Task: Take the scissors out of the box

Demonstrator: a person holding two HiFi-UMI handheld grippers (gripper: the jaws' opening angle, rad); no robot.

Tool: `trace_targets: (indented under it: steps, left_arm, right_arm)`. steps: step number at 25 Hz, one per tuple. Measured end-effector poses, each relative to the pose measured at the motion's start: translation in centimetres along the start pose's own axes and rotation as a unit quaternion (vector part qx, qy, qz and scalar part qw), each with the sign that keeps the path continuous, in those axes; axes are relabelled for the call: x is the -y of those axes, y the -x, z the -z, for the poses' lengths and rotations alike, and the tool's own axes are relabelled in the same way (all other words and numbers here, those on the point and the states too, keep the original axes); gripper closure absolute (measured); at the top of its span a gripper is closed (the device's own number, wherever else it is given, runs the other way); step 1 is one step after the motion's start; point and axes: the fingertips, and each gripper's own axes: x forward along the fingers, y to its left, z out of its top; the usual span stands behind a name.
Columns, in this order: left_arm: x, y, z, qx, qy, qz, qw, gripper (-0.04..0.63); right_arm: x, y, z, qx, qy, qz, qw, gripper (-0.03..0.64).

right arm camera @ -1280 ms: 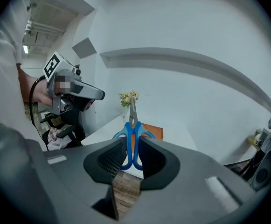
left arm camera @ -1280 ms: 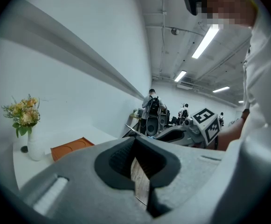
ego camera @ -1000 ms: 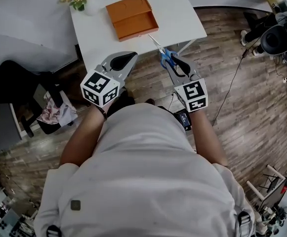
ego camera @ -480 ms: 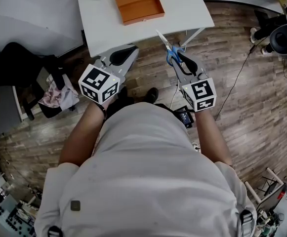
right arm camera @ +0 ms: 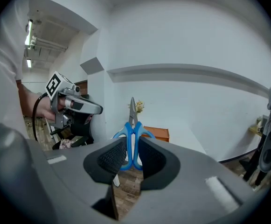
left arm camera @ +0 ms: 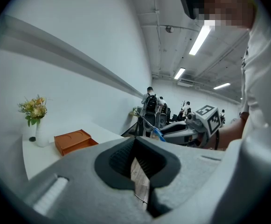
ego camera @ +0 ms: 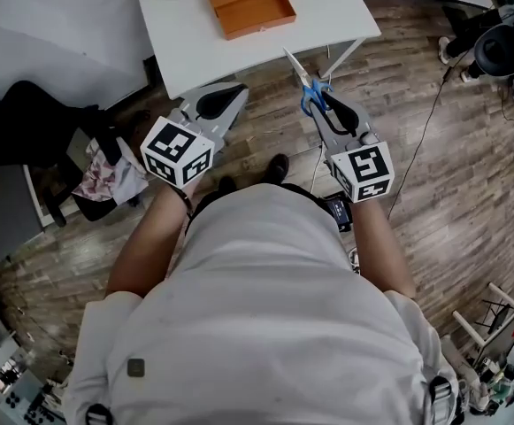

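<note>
Evidently the scissors (ego camera: 299,71) were out of the box (ego camera: 248,3), pinched in the right gripper (ego camera: 326,106) off the bench (ego camera: 186,42). The left gripper (ego camera: 237,92) had its jaws pressed together, empty. Next, probably, setting them down.

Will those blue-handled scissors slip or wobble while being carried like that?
Probably stiff: the scissors stick straight out of the right gripper without drooping. The smooth handles could pivot between the ribbed pads, though. They look light, being slim.
</note>
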Motion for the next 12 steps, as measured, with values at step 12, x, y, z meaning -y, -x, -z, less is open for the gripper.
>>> trace_targets:
  steps: [12]
  left_arm:
    - [-0.7,11.1,1.6,0.011,-0.023,0.038,0.999,0.591]
  right_arm:
    - [-10.5,1.6,-2.1,0.016,-0.013,0.063,0.998,0.517]
